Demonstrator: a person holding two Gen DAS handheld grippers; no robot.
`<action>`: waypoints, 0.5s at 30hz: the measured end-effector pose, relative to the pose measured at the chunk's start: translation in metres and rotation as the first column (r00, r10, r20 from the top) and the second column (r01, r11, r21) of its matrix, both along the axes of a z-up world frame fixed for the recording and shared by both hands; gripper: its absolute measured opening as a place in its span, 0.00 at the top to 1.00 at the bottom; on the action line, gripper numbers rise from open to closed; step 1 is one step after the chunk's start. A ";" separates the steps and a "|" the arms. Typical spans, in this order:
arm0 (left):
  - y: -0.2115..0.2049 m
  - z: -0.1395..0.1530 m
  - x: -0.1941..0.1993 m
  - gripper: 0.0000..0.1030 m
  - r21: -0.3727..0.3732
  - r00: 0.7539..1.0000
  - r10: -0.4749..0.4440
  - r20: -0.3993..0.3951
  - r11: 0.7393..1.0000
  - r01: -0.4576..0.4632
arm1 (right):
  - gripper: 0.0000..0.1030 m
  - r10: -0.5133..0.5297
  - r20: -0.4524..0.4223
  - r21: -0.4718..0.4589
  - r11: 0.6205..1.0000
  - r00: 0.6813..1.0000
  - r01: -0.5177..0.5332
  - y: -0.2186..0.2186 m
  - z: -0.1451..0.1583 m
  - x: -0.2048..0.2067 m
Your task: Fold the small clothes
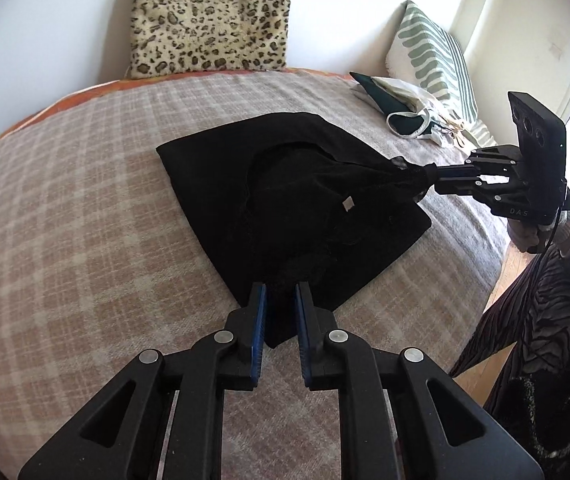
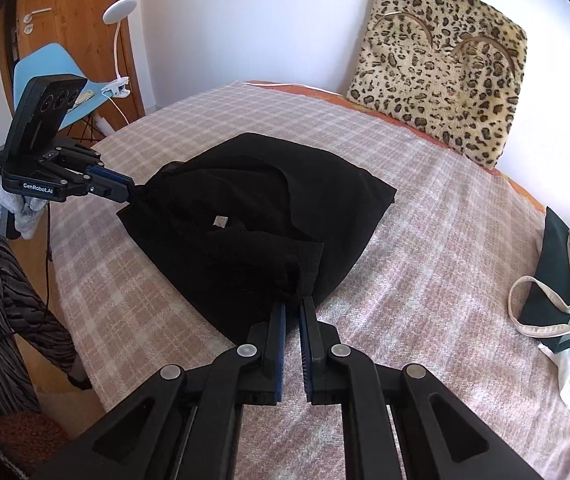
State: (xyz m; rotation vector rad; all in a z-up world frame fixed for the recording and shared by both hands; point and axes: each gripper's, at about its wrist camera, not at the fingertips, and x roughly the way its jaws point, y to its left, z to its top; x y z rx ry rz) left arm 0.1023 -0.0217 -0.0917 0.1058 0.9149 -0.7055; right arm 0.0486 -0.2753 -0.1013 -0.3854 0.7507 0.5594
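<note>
1. The black garment lies on the bed, its two near corners lifted.
2. Left gripper: jaws clenched on one corner.
3. Right gripper: jaws clenched on the other corner.

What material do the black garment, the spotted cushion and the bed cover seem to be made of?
Black garment: soft matte knit, probably cotton; a sheer mesh part shows near the left gripper.
Spotted cushion: faux fur, by its fuzzy pile.
Bed cover: woven, woolly-looking check cloth.
</note>
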 end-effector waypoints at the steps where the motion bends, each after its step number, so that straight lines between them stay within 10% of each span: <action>1: 0.000 0.002 -0.003 0.82 0.006 1.000 -0.001 0.013 1.000 0.001 | 0.78 -0.011 0.014 -0.001 1.000 1.000 0.011 -0.002 0.002 -0.002; 5: -0.017 0.008 -0.014 0.60 0.053 0.994 -0.057 0.091 0.997 0.053 | 0.66 0.056 0.047 0.022 0.998 0.997 -0.057 0.006 0.007 -0.014; 15: -0.053 -0.013 -0.011 0.60 0.167 0.983 -0.154 0.099 0.976 0.137 | 0.67 0.171 0.011 -0.102 0.980 0.985 -0.169 0.047 -0.027 -0.018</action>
